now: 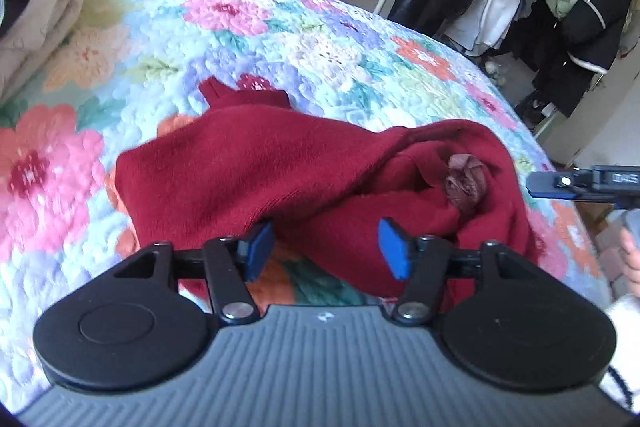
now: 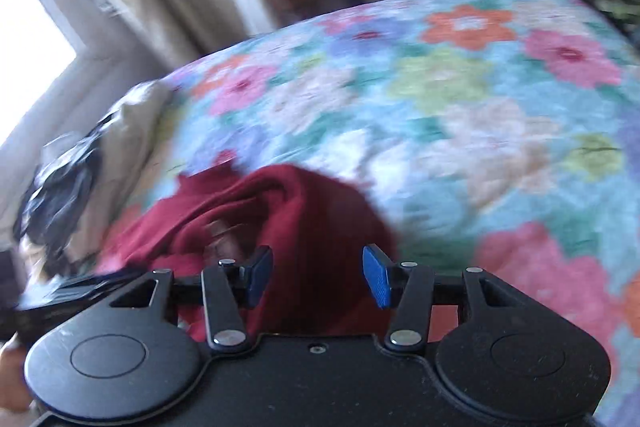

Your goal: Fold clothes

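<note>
So the dark red sweater [image 1: 256,167] is lying bunched up on the floral quilt [image 1: 248,27]. Left gripper [image 1: 326,247] hovers right at its near edge, fingers spread, gripping nothing. Right gripper [image 2: 318,275] also spread wide over the sweater, view's blurry

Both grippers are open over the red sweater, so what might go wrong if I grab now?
1. The sweater lies bunched, so the left gripper may pinch several layers.
2. The right wrist view is blurred; the right gripper could miss an edge.
3. A brownish trim piece might snag.
</note>
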A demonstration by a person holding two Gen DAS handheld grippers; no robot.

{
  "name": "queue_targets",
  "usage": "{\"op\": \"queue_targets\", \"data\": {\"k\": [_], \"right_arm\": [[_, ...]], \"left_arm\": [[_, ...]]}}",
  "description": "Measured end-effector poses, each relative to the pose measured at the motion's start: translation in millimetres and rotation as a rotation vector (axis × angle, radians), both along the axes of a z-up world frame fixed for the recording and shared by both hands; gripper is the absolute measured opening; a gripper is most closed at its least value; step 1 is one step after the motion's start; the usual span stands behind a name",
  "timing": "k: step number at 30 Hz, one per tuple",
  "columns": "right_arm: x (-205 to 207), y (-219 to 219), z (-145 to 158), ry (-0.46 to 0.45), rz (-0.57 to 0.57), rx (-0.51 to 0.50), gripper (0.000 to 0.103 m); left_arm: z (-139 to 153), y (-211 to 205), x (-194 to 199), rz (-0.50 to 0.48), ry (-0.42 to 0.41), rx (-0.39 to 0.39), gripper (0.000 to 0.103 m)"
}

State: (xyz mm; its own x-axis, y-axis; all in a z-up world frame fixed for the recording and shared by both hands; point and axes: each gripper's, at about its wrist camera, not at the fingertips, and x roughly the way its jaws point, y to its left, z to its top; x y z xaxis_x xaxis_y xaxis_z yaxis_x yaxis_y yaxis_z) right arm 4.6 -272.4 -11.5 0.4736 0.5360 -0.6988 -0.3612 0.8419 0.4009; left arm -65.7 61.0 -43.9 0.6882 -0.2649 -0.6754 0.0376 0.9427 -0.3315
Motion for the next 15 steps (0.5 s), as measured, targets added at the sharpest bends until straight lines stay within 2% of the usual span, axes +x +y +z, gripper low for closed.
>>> {"op": "queue_targets", "data": {"k": [3,7,10,12,15], "right_arm": [[-4.8,16.2,-10.5,-0.007,0.031,-0.046,0.056],[5.8,17.1,-14.0,-0.004,0.01,-0.034,0.057],[-1.6,14.0,-6.8,-0.049,0.005,-0.036,0.047],[-5.8,17.3,0.6,-0.081,0.022,-0.04,0.047],[-10.8,29.4,7.8,-0.131,0.059,-0.083,0.037]], "left_arm": [[-6.5,-8.5,11.8,-0.01,0.033,0.068,0.062],[-12.4,-6.6,13.9,0.015,0.048,0.059,0.063],[-7.9,-1.8,9.4,0.05,0.041,0.041,0.061],[-2.9,-2.8,3.5,0.058,0.017,0.063,0.061],[4.7,-4.7,-5.7,0.068,-0.019,0.098,0.063]]}}
